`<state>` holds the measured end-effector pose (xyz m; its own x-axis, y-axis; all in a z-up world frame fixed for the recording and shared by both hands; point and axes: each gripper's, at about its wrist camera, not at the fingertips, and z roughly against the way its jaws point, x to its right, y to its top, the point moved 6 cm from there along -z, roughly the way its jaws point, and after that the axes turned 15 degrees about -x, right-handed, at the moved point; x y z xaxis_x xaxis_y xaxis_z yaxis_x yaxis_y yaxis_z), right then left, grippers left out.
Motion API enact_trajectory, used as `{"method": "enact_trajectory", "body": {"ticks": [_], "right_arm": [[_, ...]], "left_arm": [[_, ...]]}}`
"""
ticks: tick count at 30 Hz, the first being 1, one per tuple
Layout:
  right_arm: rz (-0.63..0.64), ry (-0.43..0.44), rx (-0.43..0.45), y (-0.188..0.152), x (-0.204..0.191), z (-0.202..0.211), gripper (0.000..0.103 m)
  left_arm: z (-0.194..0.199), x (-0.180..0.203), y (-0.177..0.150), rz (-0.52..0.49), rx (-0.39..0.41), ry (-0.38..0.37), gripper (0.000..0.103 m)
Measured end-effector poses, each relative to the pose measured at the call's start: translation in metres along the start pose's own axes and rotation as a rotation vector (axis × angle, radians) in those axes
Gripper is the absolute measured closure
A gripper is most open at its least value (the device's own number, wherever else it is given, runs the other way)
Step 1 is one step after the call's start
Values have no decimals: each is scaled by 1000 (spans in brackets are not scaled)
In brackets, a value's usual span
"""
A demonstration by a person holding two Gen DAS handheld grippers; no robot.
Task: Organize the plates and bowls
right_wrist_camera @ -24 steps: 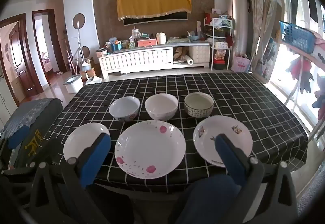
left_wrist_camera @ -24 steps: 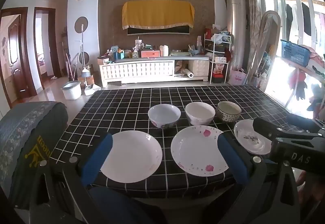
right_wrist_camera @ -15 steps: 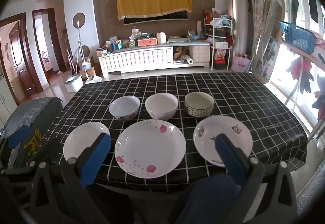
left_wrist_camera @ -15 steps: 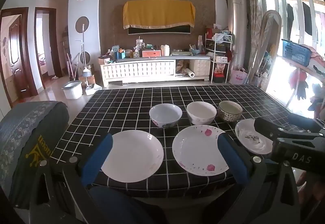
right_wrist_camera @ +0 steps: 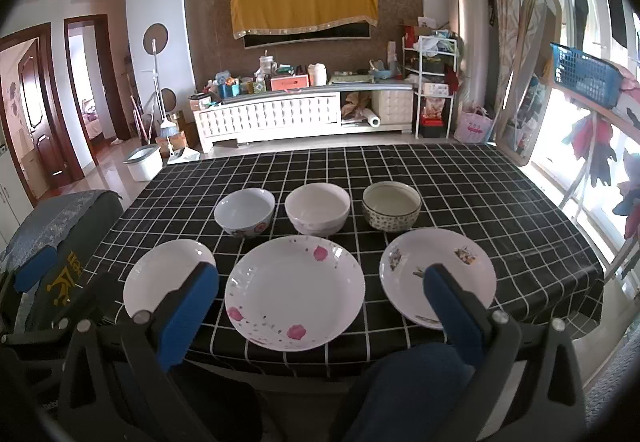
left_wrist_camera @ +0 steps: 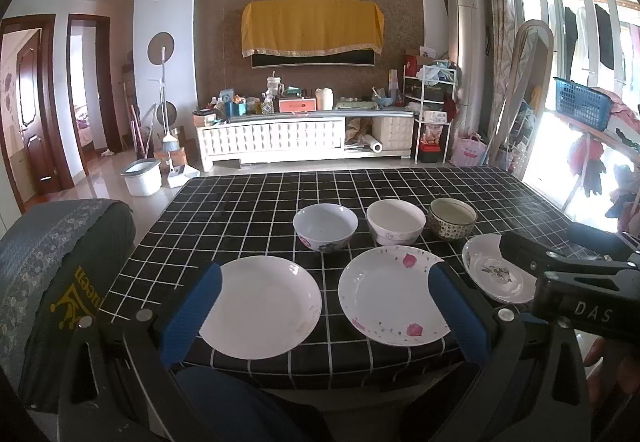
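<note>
Sitting on the black tablecloth with white grid lines point(right_wrist_camera: 460, 177) are six dishes, laid out in two rows and not touching each other. At the back, three bowls are lined up: a white bowl with a floral print on its side point(right_wrist_camera: 245, 211), a plain white bowl point(right_wrist_camera: 317, 208) and a dark speckled bowl with a pale inside point(right_wrist_camera: 392, 205); all three look to have nothing in them. In front, three shallow plates are set: a plain white plate point(right_wrist_camera: 160, 280), a big white plate with pink petals point(right_wrist_camera: 295, 292) and a white plate with small picture motifs point(right_wrist_camera: 438, 274), also bare. The left gripper point(left_wrist_camera: 322, 308) is held spread wide, with nothing pinched, low at the near table edge; the plain white plate point(left_wrist_camera: 260, 306) and the petal plate point(left_wrist_camera: 390, 296) are seen between its blue pads. The right gripper point(right_wrist_camera: 320, 308) is likewise held wide apart and off everything, with the petal plate framed between its pads and the motif plate partly hidden behind its right-hand pad.
</note>
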<state>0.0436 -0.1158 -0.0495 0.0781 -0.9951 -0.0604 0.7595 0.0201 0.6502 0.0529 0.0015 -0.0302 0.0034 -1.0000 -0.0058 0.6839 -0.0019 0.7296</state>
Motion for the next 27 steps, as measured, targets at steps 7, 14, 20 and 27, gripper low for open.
{"method": "enact_trajectory", "body": {"ticks": [7,14,20,27], "right_arm": [[1,1,-3,-4,2,0,0],[10,-1,-3,-1,-3,1,0],[7,-2,-9,-2,-3,0,0],[9,-1,-8,-2,-4,1,0]], "left_arm": [[0,-1,-1,0,-3,-1,1],[-1,-3,-2,5,-7,-2,1],[0,-4,-4,8,-5,3,1],[1,-5,-5,6,-7,2,1]]}}
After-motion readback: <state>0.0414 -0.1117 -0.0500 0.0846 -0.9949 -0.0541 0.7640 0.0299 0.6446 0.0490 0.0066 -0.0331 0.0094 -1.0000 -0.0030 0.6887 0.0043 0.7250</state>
